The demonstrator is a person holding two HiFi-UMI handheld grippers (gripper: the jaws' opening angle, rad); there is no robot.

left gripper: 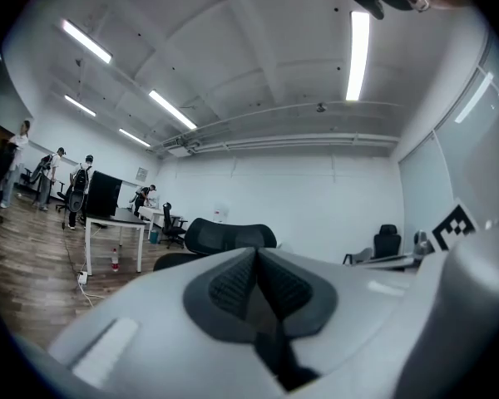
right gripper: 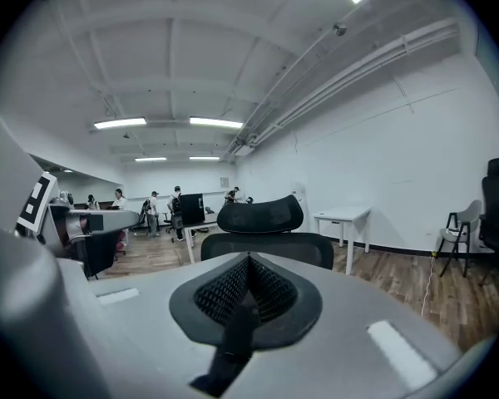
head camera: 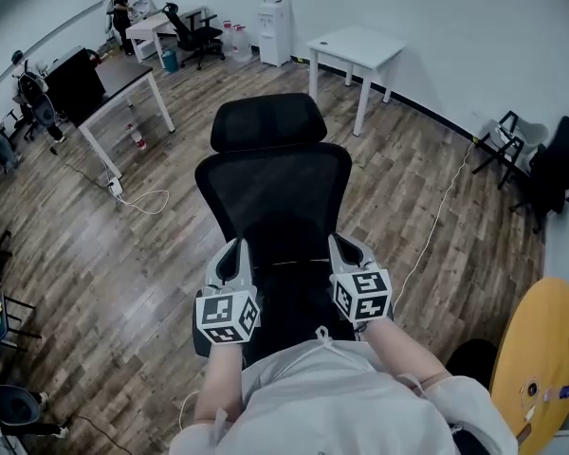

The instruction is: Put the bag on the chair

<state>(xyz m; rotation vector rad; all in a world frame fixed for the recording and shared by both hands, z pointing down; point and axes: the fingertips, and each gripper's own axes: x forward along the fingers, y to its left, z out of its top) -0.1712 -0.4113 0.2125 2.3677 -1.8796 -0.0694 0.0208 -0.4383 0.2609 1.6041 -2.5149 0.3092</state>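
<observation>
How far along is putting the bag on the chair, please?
Done: the left gripper and right gripper are each shut on a dark strap, presumably the bag's. In hand: both are held before the black chair. To do: lowering it onto the chair and releasing; the bag's body isn't distinguishable against the dark chair.

We look steeply down from head height onto the chair [head camera: 275, 192], which both gripper views, facing roughly level from nearby, also share.
</observation>
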